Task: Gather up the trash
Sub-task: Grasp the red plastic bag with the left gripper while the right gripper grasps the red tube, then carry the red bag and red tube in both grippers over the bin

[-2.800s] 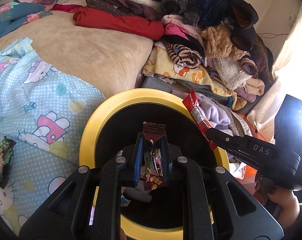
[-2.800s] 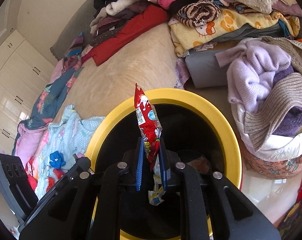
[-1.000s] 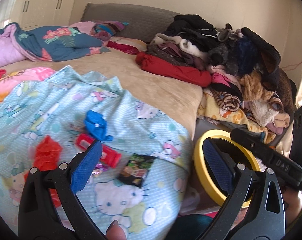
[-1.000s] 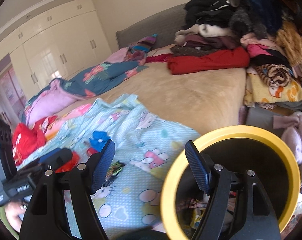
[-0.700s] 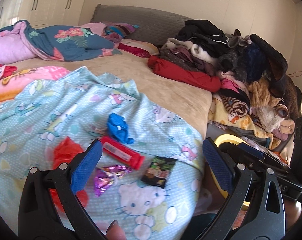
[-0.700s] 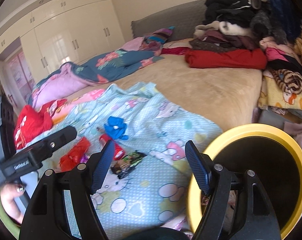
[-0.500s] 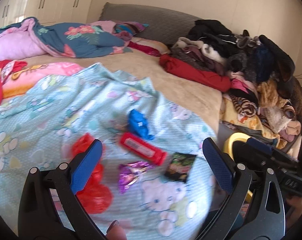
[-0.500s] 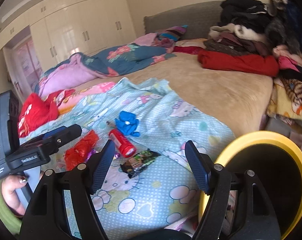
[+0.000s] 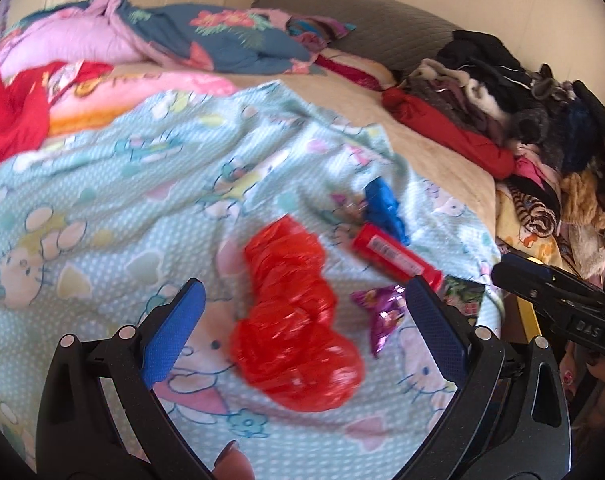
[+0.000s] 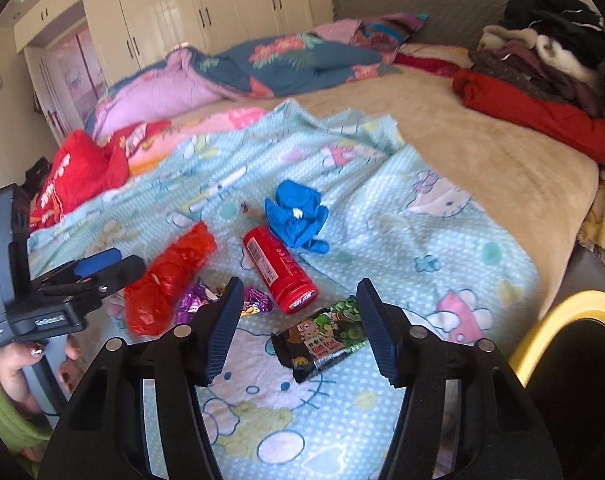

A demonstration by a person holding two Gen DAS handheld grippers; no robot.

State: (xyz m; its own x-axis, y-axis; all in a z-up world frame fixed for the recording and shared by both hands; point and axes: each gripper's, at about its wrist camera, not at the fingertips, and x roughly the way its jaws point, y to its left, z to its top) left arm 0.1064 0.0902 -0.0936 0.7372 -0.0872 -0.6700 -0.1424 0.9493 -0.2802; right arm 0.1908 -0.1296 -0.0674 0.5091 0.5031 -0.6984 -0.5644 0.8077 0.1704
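Five pieces of trash lie close together on the pale blue cartoon blanket [image 10: 442,240] spread over the bed. Leftmost, a crumpled red plastic bag [image 9: 298,320]; the left gripper [image 9: 302,320] hangs over it, jaws spread wide, bag framed between the blue pads, no pad touching it, nothing held. Just right of the bag, a purple foil wrapper [image 9: 382,312], near the right pad. Next, a red tube [image 10: 280,270] lying on its side, its far end beside a crumpled blue glove [image 10: 296,220]. Then a dark snack packet [image 10: 326,340] with green print, flat on the blanket. Right gripper [image 10: 298,332] above that packet, jaws about half open and closing, packet in line between them, pads clear of it. Far right, yellow rim of a black bin [image 10: 558,316] beside the bed edge. Piled clothes [image 10: 542,52] along the bed's right side.
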